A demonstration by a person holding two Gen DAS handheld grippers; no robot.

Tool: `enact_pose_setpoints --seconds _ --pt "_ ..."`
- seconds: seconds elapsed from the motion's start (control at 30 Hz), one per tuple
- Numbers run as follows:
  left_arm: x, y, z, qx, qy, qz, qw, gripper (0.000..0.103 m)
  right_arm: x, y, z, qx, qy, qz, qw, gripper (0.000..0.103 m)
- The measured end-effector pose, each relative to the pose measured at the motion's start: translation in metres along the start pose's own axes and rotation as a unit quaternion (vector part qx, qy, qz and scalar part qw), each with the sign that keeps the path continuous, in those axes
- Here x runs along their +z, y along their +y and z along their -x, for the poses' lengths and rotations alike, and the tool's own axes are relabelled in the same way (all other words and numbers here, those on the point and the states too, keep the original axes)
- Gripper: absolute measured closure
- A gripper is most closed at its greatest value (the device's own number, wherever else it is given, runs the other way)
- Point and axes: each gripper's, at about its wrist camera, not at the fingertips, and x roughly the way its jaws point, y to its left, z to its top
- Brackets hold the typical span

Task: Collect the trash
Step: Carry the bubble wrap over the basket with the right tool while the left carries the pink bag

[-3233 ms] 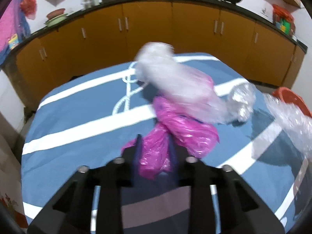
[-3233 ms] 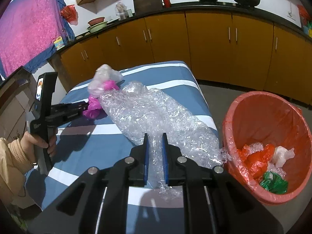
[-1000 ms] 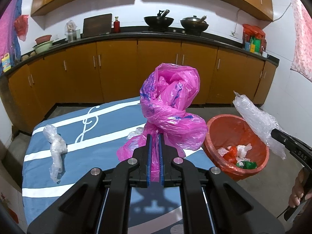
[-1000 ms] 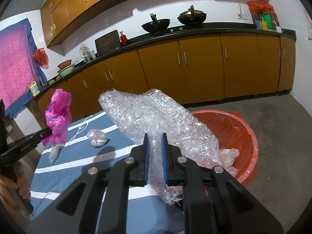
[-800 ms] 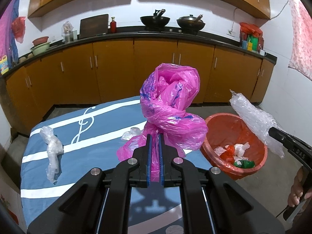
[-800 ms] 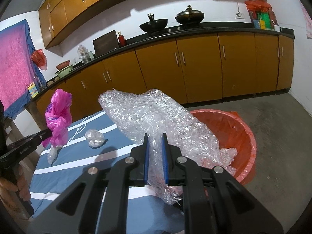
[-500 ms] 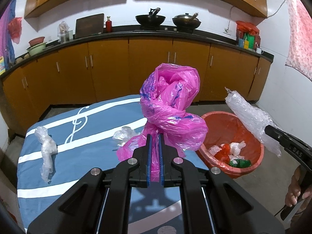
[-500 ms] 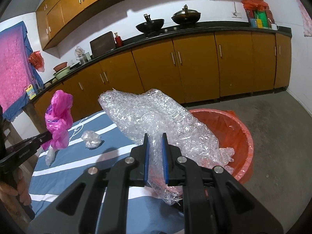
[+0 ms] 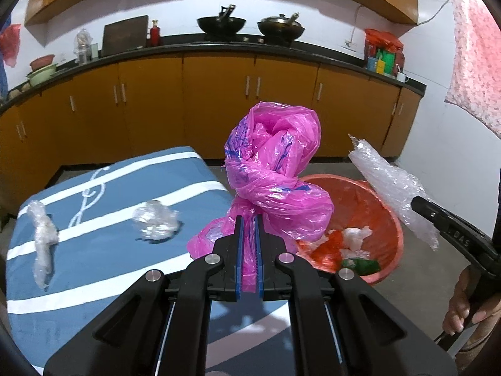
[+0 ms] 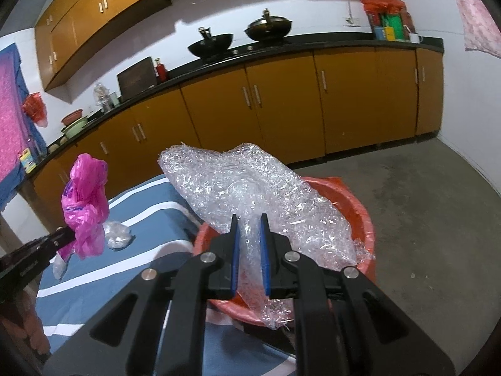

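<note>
With both pairs of fingers pinched tight, the left gripper holds a knotted pink bag near the tabletop's right edge, while the right gripper holds bubble wrap over the orange basin. Carry step; next comes release over the basin, left bag needing more travel right. Two clear scraps remain on the tabletop.

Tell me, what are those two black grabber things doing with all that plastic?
A person is clearing trash off the blue striped table. The left gripper is clamped on a knotted pink plastic bag, held up beside the orange bin. The right gripper pinches a big sheet of bubble wrap right above that bin. Two clear plastic scraps lie on the table.
</note>
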Motion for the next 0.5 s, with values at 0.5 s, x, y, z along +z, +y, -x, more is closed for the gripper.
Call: enact_pose_setpoints --seconds 0.5 --pt "-0.003 -0.049 -0.045 -0.027 0.033 -0.005 0.9991 0.097 0.003 -0.038 -0.028 -0.029 0.013 -0.045 0.999 0.09"
